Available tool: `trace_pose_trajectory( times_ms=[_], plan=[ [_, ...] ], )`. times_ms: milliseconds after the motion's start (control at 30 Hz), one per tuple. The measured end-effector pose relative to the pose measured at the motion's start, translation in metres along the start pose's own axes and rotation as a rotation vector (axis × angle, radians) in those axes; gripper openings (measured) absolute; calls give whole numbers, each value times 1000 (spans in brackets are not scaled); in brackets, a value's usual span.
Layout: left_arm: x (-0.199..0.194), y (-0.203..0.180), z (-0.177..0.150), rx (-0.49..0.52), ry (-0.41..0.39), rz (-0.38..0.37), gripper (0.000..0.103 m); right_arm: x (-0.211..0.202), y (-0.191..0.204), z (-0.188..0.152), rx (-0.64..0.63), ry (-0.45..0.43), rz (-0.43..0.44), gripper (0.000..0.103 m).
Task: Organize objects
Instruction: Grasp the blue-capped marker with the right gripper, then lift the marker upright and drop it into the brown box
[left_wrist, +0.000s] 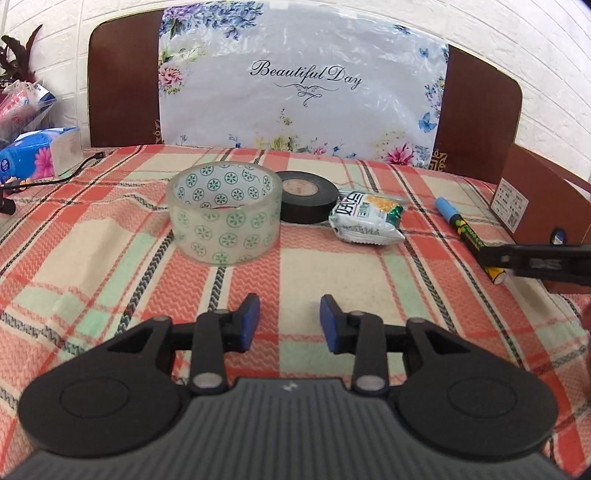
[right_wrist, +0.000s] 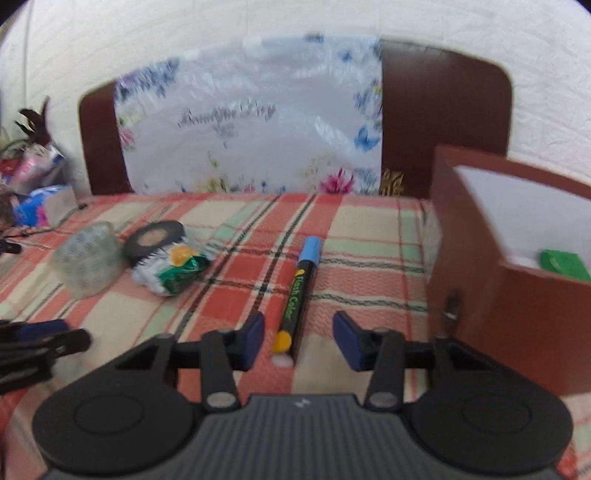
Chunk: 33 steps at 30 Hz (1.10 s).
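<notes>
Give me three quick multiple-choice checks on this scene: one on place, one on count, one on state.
1. Where does the marker lie?
A. Inside the brown box
B. On the plaid cloth, between the right gripper's open jaws
C. On top of the clear tape

2. How many tape rolls are on the cloth?
A. One
B. Two
C. Four

3. What is the left gripper holding?
A. Nothing
B. The snack packet
C. The black tape

Key: 1 B, the pads flank it without touching; 2 B, clear tape and black tape; 3 A, only cloth shows between its pads.

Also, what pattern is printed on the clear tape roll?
Small green circular flower-like motifs on the clear tape roll, seen best in the left wrist view.
</notes>
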<state>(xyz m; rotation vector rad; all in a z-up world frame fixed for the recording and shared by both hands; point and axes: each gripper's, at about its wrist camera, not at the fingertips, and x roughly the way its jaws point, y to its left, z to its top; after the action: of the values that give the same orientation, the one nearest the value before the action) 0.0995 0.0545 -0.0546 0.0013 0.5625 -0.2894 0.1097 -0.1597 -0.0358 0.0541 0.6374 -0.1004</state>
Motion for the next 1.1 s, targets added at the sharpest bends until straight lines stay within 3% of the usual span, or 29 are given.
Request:
trace_pose_trajectory(
  times_ms=[33, 100, 233, 400, 500, 600, 667, 867, 933, 967, 1000, 1100],
  plan=[
    [0, -1, 1, 7, 0, -3, 44, 13, 0, 1, 1, 48, -1, 18],
    [1, -1, 1, 5, -3, -11, 45, 18, 0, -3, 11, 44, -6, 18],
    [1, 3, -2, -11, -3, -26, 47, -9, -4, -23, 25, 53, 26, 18],
    [2, -4, -1, 19, 16, -20, 53, -73, -26, -67, 168, 105, 171, 18],
    [1, -15, 9, 21, 87, 2, 54, -95, -45, -82, 297, 141, 249, 18],
    [-7, -30, 23, -108, 218, -210, 56, -97, -61, -88, 408, 159, 305, 18],
    [-8, -53, 29, -133, 312, -336, 58, -92, -69, -90, 470, 168, 342, 18],
    [11, -119, 30, -119, 474, -441, 63, -84, -86, -98, 573, 170, 422, 18],
    [17, -139, 23, -85, 493, -426, 60, -87, -84, -100, 542, 154, 427, 18],
    [16, -149, 22, -40, 457, -396, 55, -89, -83, -100, 530, 146, 432, 18],
    [15, -157, 22, 12, 440, -368, 26, -90, -84, -101, 522, 139, 439, 18],
    [5, -166, 28, 5, 413, -411, 21, -99, -88, -100, 477, 114, 419, 18]
  ],
)
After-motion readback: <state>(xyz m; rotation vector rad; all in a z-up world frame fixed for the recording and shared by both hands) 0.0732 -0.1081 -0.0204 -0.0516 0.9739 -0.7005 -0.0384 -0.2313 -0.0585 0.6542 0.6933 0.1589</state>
